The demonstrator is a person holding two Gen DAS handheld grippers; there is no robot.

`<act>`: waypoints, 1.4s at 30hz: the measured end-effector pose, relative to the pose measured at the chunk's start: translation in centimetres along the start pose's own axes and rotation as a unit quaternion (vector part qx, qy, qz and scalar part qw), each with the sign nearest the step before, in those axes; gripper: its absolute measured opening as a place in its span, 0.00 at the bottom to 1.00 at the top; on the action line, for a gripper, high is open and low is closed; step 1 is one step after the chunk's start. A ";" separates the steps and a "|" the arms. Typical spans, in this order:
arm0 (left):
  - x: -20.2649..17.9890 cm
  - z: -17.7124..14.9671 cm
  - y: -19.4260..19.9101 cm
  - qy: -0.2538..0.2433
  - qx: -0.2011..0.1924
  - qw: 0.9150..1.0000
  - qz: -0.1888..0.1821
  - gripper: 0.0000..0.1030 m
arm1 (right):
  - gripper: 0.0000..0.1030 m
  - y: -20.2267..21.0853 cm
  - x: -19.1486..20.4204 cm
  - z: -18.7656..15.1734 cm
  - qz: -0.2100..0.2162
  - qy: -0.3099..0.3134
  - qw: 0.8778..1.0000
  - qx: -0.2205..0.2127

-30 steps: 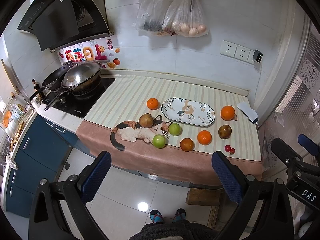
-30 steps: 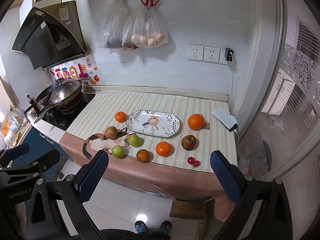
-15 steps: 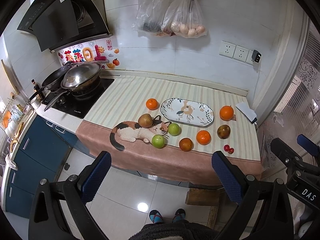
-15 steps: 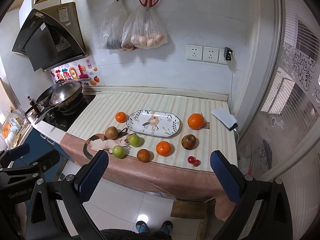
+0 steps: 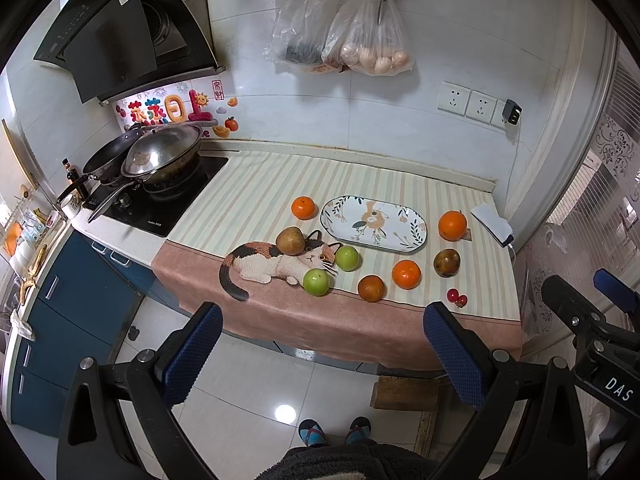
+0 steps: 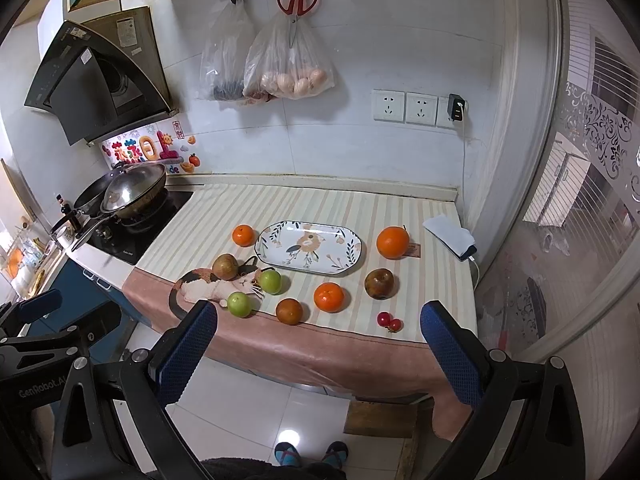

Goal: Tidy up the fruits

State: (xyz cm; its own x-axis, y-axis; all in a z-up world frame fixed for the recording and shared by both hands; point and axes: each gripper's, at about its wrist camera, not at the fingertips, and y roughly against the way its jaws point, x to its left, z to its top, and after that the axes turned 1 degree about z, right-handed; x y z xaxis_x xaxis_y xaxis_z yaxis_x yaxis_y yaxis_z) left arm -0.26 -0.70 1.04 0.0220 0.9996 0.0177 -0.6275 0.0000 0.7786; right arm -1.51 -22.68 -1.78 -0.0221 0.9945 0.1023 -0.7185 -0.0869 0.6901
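An oval floral plate (image 5: 373, 223) (image 6: 308, 247) lies bare in the middle of the striped counter cloth. Around it sit oranges (image 5: 452, 225) (image 6: 393, 242), smaller tangerines (image 5: 303, 207) (image 6: 328, 297), two green apples (image 5: 316, 281) (image 6: 271, 281), brownish fruits (image 5: 446, 263) (image 6: 379, 283) and red cherry tomatoes (image 5: 457, 298) (image 6: 389, 321). My left gripper (image 5: 322, 350) is open and held over the floor, well short of the counter's front edge. The right gripper (image 6: 318, 346) is open too, equally far back. Nothing is between either pair of blue pads.
A stove with a lidded wok (image 5: 160, 156) stands at the left. A folded white cloth (image 6: 450, 235) lies at the counter's right end. Plastic bags (image 6: 290, 60) and red scissors hang on the wall. A wooden block (image 5: 404, 394) and the person's slippered feet are on the tiled floor.
Both views have shifted very slightly; the fruits and plate have not moved, and both grippers stay open.
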 end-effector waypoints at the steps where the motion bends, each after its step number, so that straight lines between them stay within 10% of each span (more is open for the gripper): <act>1: 0.1 0.0 0.1 0.000 0.000 1.000 0.000 1.00 | 1.00 0.0 0.0 0.0 0.000 0.000 1.000 -0.001; 13: -0.6 0.8 -0.9 0.005 -0.001 1.000 0.022 1.00 | 1.00 -2.4 -1.5 0.0 0.004 -0.034 0.999 0.018; 21: -0.9 3.5 -9.5 -0.001 0.046 0.996 0.073 1.00 | 1.00 -10.6 -5.9 0.5 -0.027 -0.075 0.995 0.063; 42: -4.2 11.3 -32.5 -0.010 0.188 0.981 0.050 1.00 | 1.00 -37.5 -17.9 5.3 -0.034 -0.208 0.958 0.196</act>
State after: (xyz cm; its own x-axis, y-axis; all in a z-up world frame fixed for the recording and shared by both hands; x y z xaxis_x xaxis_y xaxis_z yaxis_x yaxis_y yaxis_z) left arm 28.88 -5.21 -17.25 -0.0068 0.9933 0.1157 -0.2955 -0.1126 0.9487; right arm 29.54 -37.55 -25.71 0.3529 0.8965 0.2679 -0.3906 -0.1190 0.9128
